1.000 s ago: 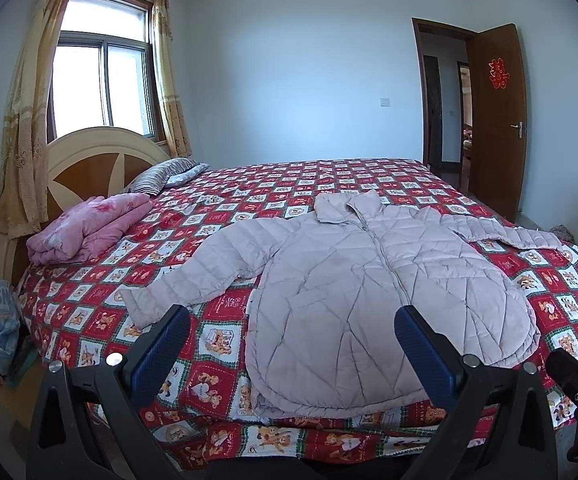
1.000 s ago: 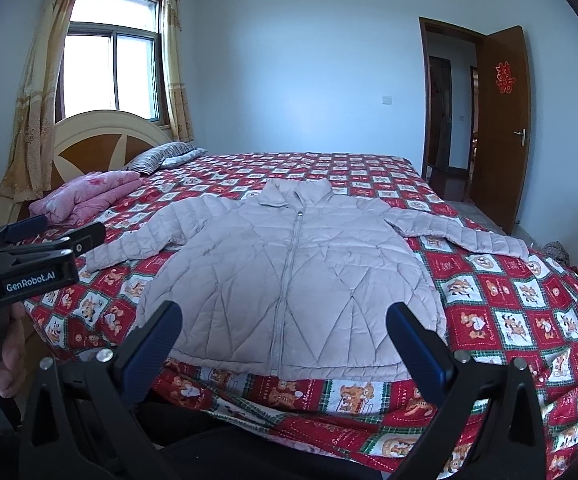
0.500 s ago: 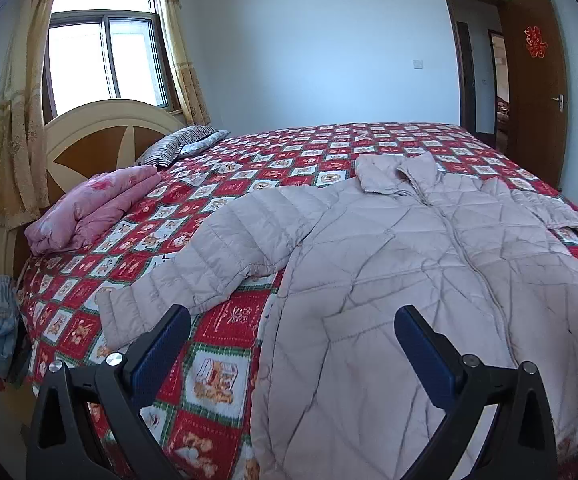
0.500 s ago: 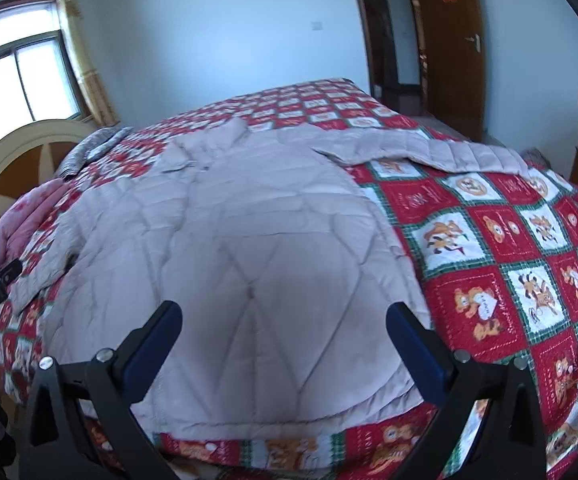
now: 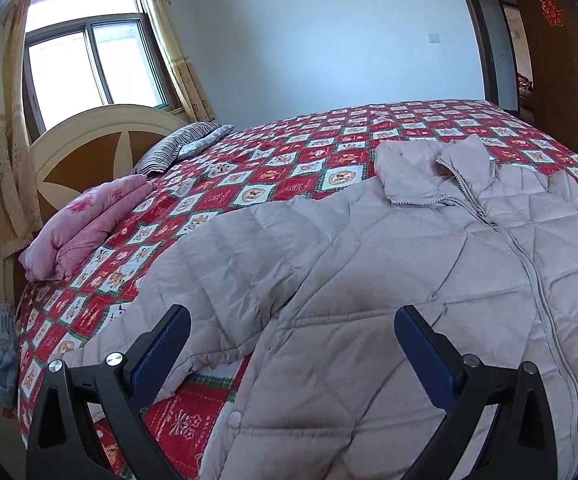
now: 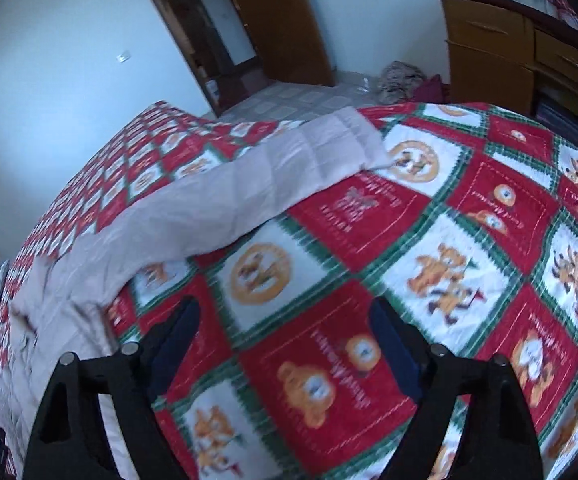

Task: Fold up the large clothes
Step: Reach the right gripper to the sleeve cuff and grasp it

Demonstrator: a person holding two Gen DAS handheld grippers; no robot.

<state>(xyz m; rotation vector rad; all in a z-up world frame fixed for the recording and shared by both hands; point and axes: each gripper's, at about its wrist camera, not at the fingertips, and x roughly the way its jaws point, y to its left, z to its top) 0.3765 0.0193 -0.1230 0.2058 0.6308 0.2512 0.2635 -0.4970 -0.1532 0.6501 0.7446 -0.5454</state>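
I have the left gripper (image 5: pixel 291 344) spread wide, nothing pinched, hovering over the pale quilted jacket (image 5: pixel 389 280), which lies zipped and flat on the bed (image 5: pixel 289 160) across the centre and right of the frame. My right gripper (image 6: pixel 285 340) is also apart, its jaws having just narrowed a little with only the red patchwork quilt (image 6: pixel 469 260) behind them; the jacket's sleeve (image 6: pixel 249 192) stretches across the upper left.
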